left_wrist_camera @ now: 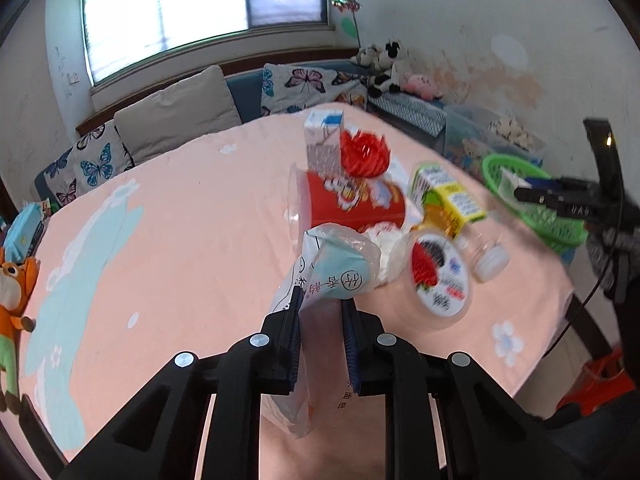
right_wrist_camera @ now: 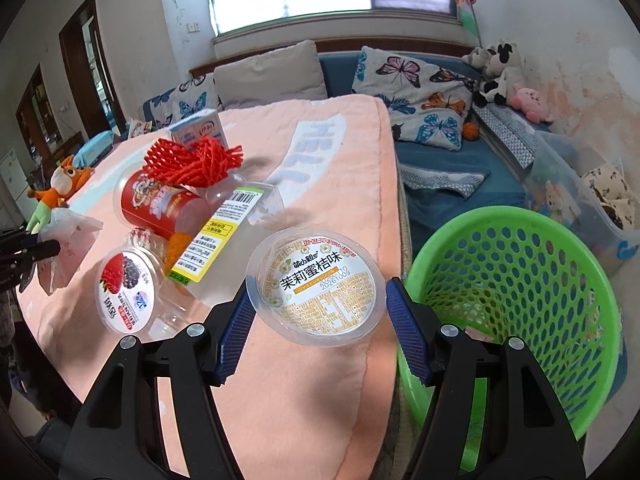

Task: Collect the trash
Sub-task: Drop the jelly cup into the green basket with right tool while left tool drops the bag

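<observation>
My left gripper [left_wrist_camera: 320, 300] is shut on a clear plastic tissue packet [left_wrist_camera: 328, 272] and holds it over the pink tablecloth. My right gripper [right_wrist_camera: 316, 292] is shut on a clear jelly cup with an orange-print lid [right_wrist_camera: 316, 284], held near the table's right edge beside the green trash basket [right_wrist_camera: 520, 300]. On the table lie a red chip can [right_wrist_camera: 164, 204], a red foam net [right_wrist_camera: 196, 164], a yellow-green juice carton [right_wrist_camera: 216, 236], a berry-lid cup [right_wrist_camera: 128, 288] and a milk carton [right_wrist_camera: 200, 128]. The basket also shows in the left wrist view [left_wrist_camera: 532, 200].
The table's pink cloth [right_wrist_camera: 328, 152] ends at its right edge by a blue sofa [right_wrist_camera: 440, 176] with butterfly cushions. A clear storage box [right_wrist_camera: 592, 200] stands behind the basket. A plush fox [left_wrist_camera: 12, 292] lies at the table's left edge.
</observation>
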A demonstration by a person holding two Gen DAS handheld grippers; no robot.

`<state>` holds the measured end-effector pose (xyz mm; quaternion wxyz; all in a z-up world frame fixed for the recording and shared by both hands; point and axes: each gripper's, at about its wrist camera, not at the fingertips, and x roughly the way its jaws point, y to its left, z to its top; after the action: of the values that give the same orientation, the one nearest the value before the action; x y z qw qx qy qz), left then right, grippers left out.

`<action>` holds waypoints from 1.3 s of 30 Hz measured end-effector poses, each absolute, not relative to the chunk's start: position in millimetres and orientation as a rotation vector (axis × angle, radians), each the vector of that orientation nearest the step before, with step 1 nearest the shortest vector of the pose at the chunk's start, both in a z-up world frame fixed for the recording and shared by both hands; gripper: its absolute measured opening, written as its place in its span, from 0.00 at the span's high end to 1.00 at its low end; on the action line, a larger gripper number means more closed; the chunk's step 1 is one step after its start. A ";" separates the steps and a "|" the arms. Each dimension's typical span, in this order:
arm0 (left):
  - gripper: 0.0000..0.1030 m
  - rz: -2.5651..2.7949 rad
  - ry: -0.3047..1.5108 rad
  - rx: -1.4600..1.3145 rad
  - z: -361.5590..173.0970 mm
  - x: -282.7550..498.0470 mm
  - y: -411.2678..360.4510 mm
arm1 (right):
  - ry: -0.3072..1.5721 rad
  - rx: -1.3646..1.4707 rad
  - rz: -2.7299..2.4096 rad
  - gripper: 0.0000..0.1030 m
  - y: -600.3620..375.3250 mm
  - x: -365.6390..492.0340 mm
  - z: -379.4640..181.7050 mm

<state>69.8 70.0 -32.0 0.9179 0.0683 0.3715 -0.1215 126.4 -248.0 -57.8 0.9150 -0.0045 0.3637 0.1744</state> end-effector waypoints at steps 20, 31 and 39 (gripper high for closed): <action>0.86 -0.473 0.690 0.114 2.9 95.3 -27.5 | 0.714 0.051 0.181 0.36 -324.5 100.8 -49.1; 0.86 -0.618 0.656 0.134 16.1 117.4 -104.8 | 0.719 0.075 0.091 0.36 -361.6 98.6 -55.5; 0.86 -0.688 0.659 0.152 17.3 135.1 -154.0 | 0.745 0.091 0.031 0.35 -385.7 101.8 -68.0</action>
<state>135.1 -154.0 17.3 0.8859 0.0732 0.3167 -0.3309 101.8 -385.7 -68.0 0.9302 0.0442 0.3640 0.0154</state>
